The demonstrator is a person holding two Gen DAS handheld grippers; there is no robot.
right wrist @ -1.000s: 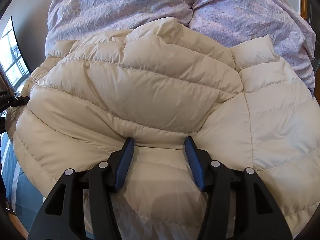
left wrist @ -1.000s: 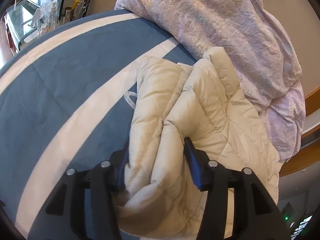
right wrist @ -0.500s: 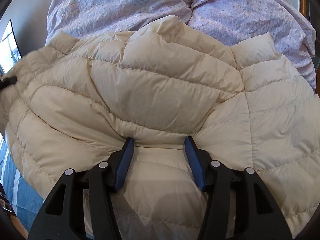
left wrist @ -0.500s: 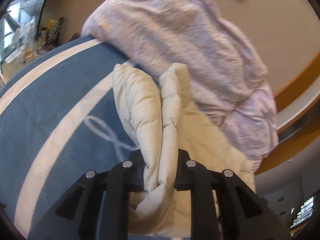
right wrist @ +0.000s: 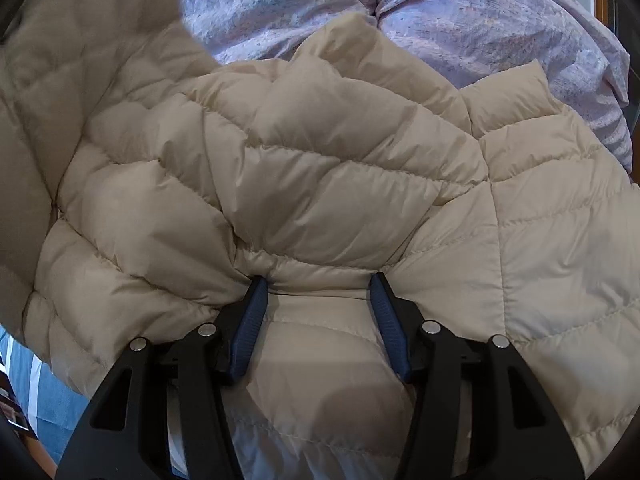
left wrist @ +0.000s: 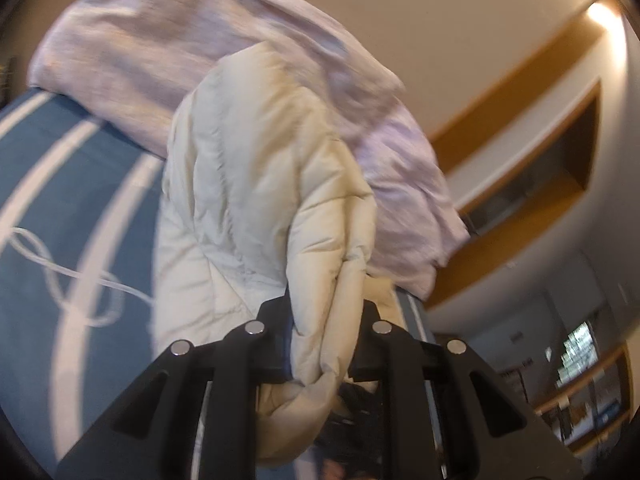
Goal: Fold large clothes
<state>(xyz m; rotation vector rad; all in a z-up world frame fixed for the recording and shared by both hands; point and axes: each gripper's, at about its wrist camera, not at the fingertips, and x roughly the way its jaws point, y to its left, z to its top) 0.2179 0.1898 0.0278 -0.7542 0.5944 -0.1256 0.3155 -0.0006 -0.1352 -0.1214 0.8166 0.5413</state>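
The left gripper [left wrist: 326, 336] clamps a bunched fold of the cream puffer jacket [right wrist: 320, 184]; the right gripper [right wrist: 318, 304], half-open, pins the jacket's middle on the bed [left wrist: 68, 200] and should hold firm while the fold lands square.

Cream quilted down jacket [right wrist: 340, 184], puffy, stitched in horizontal baffles. In the right wrist view it fills the centre and lower frame, spread in rumpled folds, one portion raised at upper left. In the left wrist view a bunched fold [left wrist: 256, 208] stands upright at frame centre, blurred.
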